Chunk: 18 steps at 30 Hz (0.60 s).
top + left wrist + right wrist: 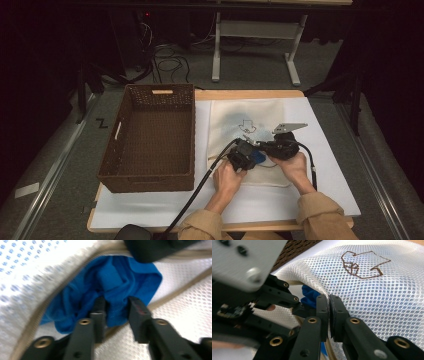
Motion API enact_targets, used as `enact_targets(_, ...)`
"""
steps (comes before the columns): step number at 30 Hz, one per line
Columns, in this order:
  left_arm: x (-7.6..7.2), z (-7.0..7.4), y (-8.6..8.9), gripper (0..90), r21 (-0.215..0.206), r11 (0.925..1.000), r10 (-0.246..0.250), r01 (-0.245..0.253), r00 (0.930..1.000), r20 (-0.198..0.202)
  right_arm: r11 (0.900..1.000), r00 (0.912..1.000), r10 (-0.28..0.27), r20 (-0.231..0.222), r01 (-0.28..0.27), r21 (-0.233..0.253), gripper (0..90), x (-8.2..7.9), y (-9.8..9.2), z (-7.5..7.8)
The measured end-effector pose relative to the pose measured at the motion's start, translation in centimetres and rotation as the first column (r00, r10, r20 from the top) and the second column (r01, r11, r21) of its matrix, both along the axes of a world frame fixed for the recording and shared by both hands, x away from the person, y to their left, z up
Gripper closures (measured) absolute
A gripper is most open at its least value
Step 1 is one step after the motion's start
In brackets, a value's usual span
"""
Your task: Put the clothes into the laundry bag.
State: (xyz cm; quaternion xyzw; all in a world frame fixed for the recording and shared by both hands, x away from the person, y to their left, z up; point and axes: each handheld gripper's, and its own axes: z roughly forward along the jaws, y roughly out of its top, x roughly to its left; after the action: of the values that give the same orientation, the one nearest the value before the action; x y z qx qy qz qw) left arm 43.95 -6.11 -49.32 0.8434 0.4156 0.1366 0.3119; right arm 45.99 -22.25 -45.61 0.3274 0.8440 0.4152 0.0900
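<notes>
Left gripper (113,307) straddles a fold of blue cloth (112,287) at the mouth of a white mesh bag (372,300), its jaws parted with the fabric bunched between them and, as far as we can see, not yet clamped. Right gripper (329,302) has its jaws pressed together on the bag's mesh edge just beside the opening, lifting it. From the high view we find both tools meeting near the bag's front edge on the white table (330,165), with a brown wicker basket (150,135) well apart to the left. We judge the cloth lies directly ahead of the left gripper, which is the nearer of the two, half out of the zip opening; the bag's long side runs away from us, so the cloth would travel along that axis.
</notes>
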Motion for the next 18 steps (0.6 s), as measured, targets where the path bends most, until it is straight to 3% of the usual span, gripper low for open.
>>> enact_targets(4, 0.5, 0.2, -0.2, 83.3, 0.024, 0.9995, 0.019, -0.020, 0.9994, 0.028, 1.000, 1.0000, -0.003, 0.001, 0.003, 0.003, 87.6, 0.0, 0.0, 0.1)
enact_targets(10, 2.1, -0.6, -0.7, 84.8, 0.041, 0.9956, 0.082, -0.085, 0.9951, 0.056, 1.000, 1.0000, 0.002, 0.002, -0.002, 0.006, 87.6, 0.0, -0.1, 0.1)
enact_targets(12, 1.9, -0.6, -0.8, 82.2, 0.048, 0.9963, 0.069, -0.071, 0.9959, 0.059, 1.000, 1.0000, 0.000, -0.005, 0.000, 0.000, 87.6, 0.1, -0.2, 0.0)
enact_targets(14, 1.6, -0.5, -0.9, 72.5, 0.070, 0.9965, 0.043, -0.046, 0.9980, 0.048, 1.000, 1.0000, 0.000, -0.001, 0.000, 0.002, 87.5, 0.1, -0.2, -0.1)
enact_targets(16, 0.9, -0.1, -0.8, 66.1, 0.118, 0.9926, 0.024, -0.029, 0.9986, 0.047, 1.000, 1.0000, 0.000, 0.000, 0.000, -0.003, 87.4, 0.0, -0.1, -0.1)
enact_targets(18, 0.4, 0.2, -0.5, 62.4, 0.114, 0.9931, 0.023, -0.027, 0.9993, 0.030, 1.000, 1.0000, -0.001, 0.002, 0.001, -0.008, 87.2, -0.1, 0.0, -0.1)
